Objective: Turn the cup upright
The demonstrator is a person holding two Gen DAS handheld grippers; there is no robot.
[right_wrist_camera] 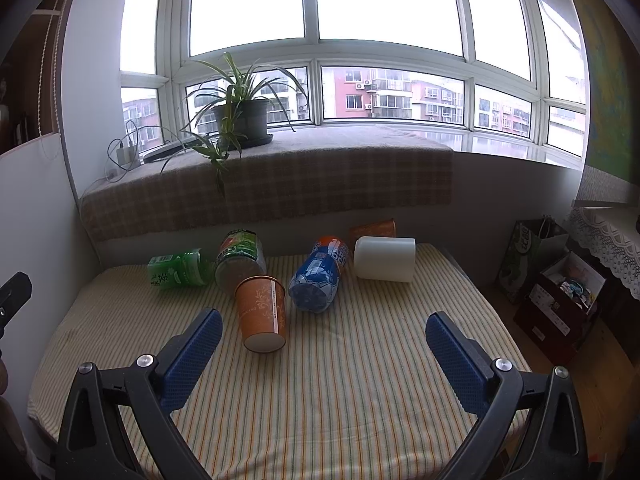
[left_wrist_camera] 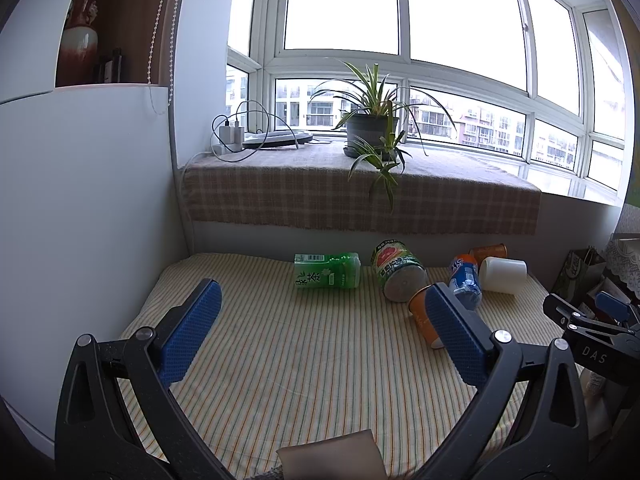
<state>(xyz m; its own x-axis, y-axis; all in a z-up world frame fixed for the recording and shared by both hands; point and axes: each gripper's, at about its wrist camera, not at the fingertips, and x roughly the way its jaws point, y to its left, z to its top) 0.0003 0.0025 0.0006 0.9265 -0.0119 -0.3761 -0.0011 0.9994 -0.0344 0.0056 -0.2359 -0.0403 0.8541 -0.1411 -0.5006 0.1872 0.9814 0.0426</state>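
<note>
An orange paper cup [right_wrist_camera: 262, 312] lies on its side on the striped mat [right_wrist_camera: 320, 380], its base toward me. In the left wrist view the cup [left_wrist_camera: 422, 318] is partly hidden behind my right finger. A white cup [right_wrist_camera: 385, 259] lies on its side at the back, and another orange cup [right_wrist_camera: 374, 228] lies behind it. My right gripper [right_wrist_camera: 324, 340] is open and empty, short of the orange cup. My left gripper [left_wrist_camera: 320, 320] is open and empty over the mat's left half. The right gripper also shows at the right edge of the left wrist view [left_wrist_camera: 592, 320].
A green tea bottle [right_wrist_camera: 178, 270], a labelled can [right_wrist_camera: 240, 260] and a blue bottle [right_wrist_camera: 320, 280] lie on their sides around the cups. A potted plant [right_wrist_camera: 240, 120] stands on the blanket-covered sill. Bags and a box [right_wrist_camera: 560, 296] stand on the floor at the right. A white wall [left_wrist_camera: 80, 220] bounds the left.
</note>
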